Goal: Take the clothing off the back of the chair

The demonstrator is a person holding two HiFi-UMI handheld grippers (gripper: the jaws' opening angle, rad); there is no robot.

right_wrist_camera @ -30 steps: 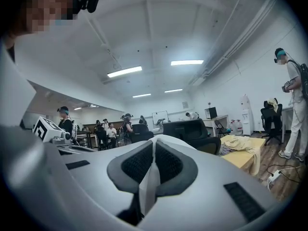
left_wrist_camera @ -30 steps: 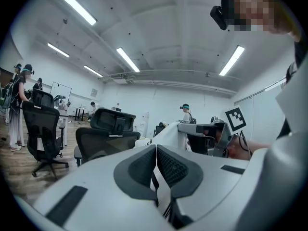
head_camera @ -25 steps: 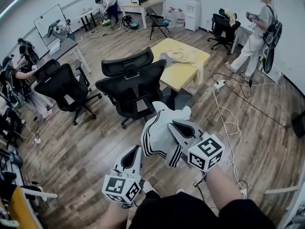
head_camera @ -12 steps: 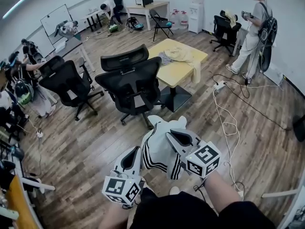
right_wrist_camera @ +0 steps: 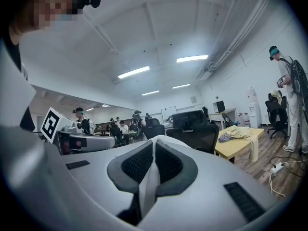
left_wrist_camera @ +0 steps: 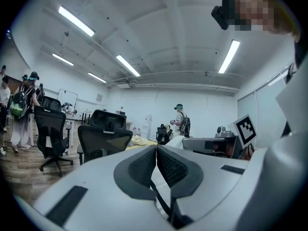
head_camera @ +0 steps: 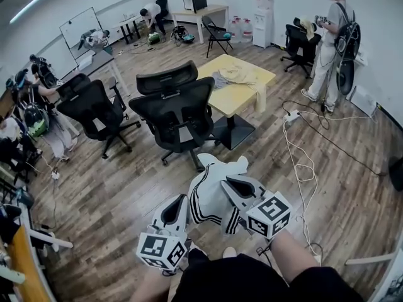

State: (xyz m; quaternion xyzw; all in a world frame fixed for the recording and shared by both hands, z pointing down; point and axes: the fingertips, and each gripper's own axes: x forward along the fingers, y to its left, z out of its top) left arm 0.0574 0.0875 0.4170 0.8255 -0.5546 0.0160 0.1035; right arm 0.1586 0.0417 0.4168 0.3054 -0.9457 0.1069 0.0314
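We've got the shirt (head_camera: 211,194) off the chair (head_camera: 179,115), right gripper (head_camera: 224,183) and left gripper (head_camera: 181,199) both clamped on it. Thin edge grips: pulling apart could drop it on the floor (head_camera: 119,197).

Head view looks steeply down; both gripper views share the black chair (head_camera: 178,115).
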